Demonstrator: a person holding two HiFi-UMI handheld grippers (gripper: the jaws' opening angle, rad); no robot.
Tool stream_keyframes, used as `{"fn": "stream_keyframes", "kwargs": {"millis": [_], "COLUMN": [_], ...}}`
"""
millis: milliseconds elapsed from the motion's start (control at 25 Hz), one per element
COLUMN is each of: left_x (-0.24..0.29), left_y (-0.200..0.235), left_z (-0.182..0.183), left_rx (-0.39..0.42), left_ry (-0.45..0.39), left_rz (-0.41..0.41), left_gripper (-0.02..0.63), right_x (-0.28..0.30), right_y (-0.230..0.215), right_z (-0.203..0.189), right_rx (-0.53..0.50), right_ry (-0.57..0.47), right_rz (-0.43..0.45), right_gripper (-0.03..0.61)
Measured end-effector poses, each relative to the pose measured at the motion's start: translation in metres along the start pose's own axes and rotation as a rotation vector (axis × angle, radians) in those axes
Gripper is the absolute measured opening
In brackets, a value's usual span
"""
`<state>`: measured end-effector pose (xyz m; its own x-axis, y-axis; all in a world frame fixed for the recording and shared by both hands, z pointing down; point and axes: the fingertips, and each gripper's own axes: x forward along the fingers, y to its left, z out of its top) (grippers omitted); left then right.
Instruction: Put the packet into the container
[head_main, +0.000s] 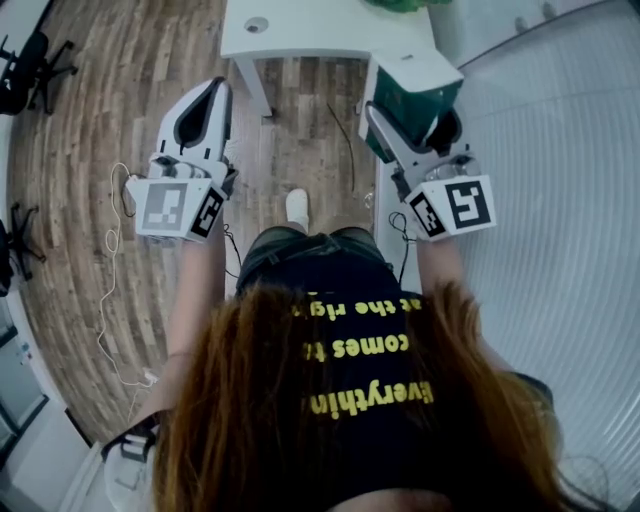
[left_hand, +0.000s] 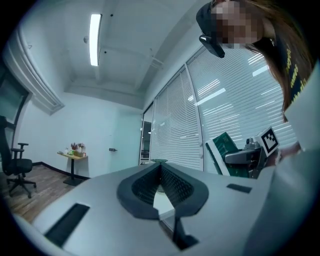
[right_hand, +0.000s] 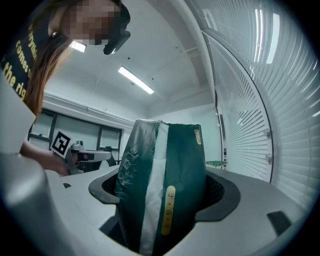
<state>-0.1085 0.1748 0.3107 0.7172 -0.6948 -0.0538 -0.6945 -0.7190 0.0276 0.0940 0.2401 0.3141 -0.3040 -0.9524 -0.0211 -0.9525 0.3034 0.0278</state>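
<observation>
Packet (right_hand: 182, 170): dk green, white vert. stripe, yellow oval label. Left gripper (head_main: 212, 92), right gripper (head_main: 412, 118): white, black pads, b/w square markers. Floor (head_main: 120, 100): brown wood grain. Shirt (head_main: 360, 290): black, yellow lettering.

I count two grippers: the left gripper (head_main: 216, 90) at upper left and the right gripper (head_main: 412, 120) at upper right. One green packet (right_hand: 165, 190). One white table (head_main: 300, 30) along the top edge. Two black office chairs: the corner chair (head_main: 40, 60) at far upper left and the edge chair (head_main: 15, 245) at mid-left. One white shoe (head_main: 297, 208) at centre.
</observation>
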Motion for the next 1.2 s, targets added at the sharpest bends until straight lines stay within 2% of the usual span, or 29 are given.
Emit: {"fn": "stream_keyframes", "kwargs": {"millis": [160, 480, 760, 960, 1200], "left_x": [0.011, 0.067, 0.109, 0.161, 0.268], "left_y": [0.014, 0.078, 0.108, 0.138, 0.189], "left_z": [-0.004, -0.003, -0.017, -0.008, 0.016], "left_rx": [0.008, -0.031, -0.032, -0.032, -0.011], "left_ry": [0.003, 0.037, 0.051, 0.039, 0.021], "left_rz": [0.002, 0.027, 0.071, 0.105, 0.126], "left_gripper": [0.000, 0.000, 0.000, 0.000, 0.000], "right_x": [0.015, 0.110, 0.172, 0.230, 0.337], "right_y": [-0.004, -0.034, -0.071, -0.106, -0.175], "right_z": [-0.003, 0.009, -0.004, 0.007, 0.026], "right_rx": [0.014, 0.029, 0.054, 0.058, 0.051], "right_ry": [-0.008, 0.007, 0.001, -0.008, -0.003], "right_rz": [0.000, 0.019, 0.053, 0.090, 0.141], "right_gripper": [0.410, 0.410, 0.410, 0.410, 0.410]}}
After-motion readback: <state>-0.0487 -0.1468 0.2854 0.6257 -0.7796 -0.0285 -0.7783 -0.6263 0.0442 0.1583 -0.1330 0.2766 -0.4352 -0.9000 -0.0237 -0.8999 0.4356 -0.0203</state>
